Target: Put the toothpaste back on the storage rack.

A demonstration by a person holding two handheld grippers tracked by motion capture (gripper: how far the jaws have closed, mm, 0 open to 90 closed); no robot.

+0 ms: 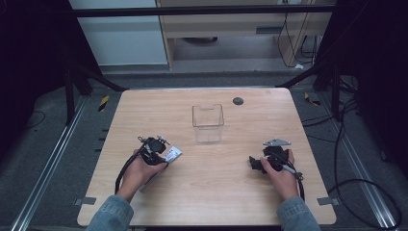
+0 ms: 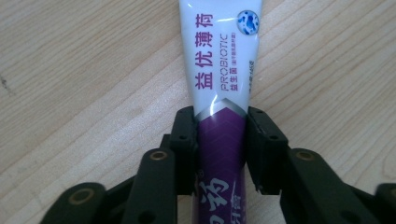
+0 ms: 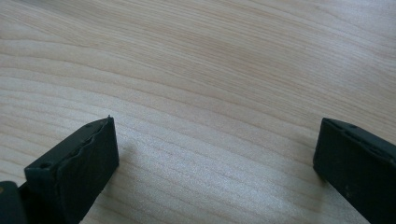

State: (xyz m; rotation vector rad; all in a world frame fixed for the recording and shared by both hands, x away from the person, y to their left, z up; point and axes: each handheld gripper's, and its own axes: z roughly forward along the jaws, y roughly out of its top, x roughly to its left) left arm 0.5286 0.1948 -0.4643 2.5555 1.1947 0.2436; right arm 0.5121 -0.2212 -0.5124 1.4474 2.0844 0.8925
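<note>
A toothpaste tube [image 2: 223, 60], white at its far end and purple toward me, lies on the wooden table [image 1: 216, 192] at the left front. My left gripper [image 2: 220, 135] is shut on it, with both black pads [image 2: 187, 140] pressed against the sides of its purple part. From above, the left gripper [image 1: 155, 147] rests in the person's left hand and the tube's white end [image 1: 173, 154] sticks out to its right. My right gripper [image 1: 255, 163] sits low on the table at the right front. Its jaws stand wide open over bare wood [image 3: 215, 154].
A clear, square plastic container [image 1: 208, 123] stands upright in the middle of the table, between and beyond the two grippers. A small dark round spot [image 1: 237, 101] sits near the far edge. Cables lie on the floor to the right.
</note>
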